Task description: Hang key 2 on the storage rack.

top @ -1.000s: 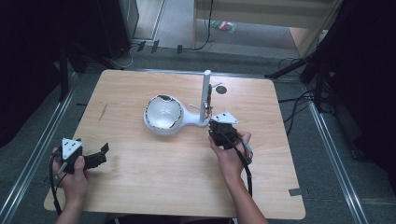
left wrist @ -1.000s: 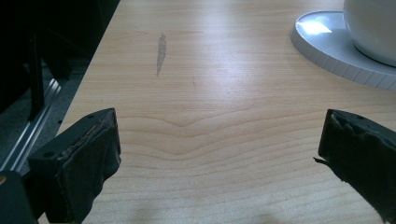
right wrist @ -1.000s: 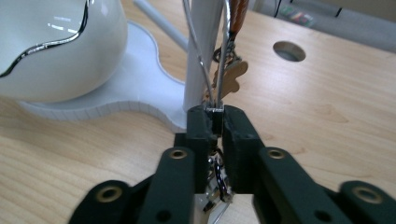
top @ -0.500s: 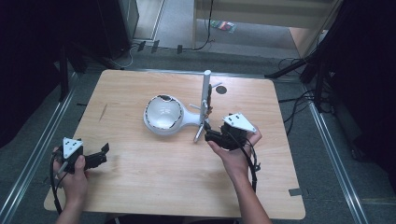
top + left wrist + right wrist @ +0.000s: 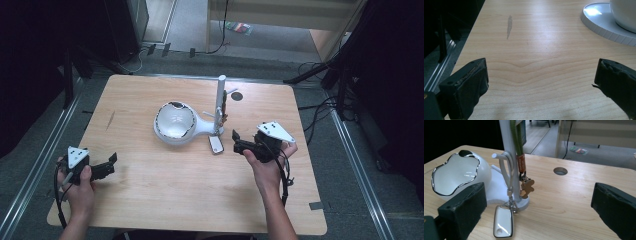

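Right gripper (image 5: 239,141) sits over the right half of the table (image 5: 165,200), jaws spread wide and gripping nothing, pointing left toward a small white tag (image 5: 216,145). That tag lies flat on the wood, just in front of the foot of a white stand (image 5: 219,102) near the table's middle, and hangs by a pale cord from a peg on the stand's post. In the right gripper view the tag (image 5: 503,221) shows between the jaws, close to the left one, with a green strap (image 5: 517,137) and a brown bear-shaped charm (image 5: 527,187) hanging down the post beside it. A white bowl (image 5: 175,122) with a shiny rim, joined to the stand's base, tilts open just left of the post. A round hole (image 5: 237,96) lies in the table toward the far edge. Near the front left corner, the left gripper (image 5: 111,164) is held low, jaws wide apart and empty, well apart from the stand.
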Action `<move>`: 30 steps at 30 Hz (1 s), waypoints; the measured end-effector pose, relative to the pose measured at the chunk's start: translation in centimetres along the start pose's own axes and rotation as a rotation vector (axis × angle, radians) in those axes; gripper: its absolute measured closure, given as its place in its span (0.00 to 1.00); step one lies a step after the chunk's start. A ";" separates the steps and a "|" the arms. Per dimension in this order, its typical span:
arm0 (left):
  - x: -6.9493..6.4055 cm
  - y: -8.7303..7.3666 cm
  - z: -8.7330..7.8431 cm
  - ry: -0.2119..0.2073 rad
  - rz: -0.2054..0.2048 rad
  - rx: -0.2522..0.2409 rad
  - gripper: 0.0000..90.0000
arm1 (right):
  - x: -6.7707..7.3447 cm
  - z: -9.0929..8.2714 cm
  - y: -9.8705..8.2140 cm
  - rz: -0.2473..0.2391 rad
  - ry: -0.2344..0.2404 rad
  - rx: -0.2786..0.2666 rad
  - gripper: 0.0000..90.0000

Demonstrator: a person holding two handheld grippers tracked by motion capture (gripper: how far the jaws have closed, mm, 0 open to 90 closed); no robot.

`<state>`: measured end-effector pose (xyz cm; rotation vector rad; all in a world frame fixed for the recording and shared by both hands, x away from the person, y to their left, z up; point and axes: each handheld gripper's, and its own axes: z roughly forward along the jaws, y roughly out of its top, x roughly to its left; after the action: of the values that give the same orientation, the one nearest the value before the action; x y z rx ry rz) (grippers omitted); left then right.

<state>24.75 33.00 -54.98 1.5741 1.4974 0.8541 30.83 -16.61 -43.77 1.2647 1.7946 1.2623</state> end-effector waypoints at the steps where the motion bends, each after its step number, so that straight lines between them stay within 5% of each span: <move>1: 0.0 0.0 0.0 0.001 0.001 0.002 0.00 | -0.2 -0.1 -0.1 0.002 -0.005 0.001 0.00; 23: 0.2 0.1 0.1 -0.006 -0.013 0.003 0.00 | -5.4 -2.5 -4.1 0.057 -0.095 0.019 0.00; 30: 0.2 0.0 0.1 -0.005 -0.016 -0.002 0.00 | -6.9 -3.3 -5.3 0.076 -0.091 0.040 0.00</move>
<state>24.85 33.22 -54.98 1.5601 1.5033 0.8412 28.62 -24.68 -47.77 1.4013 1.7298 1.1952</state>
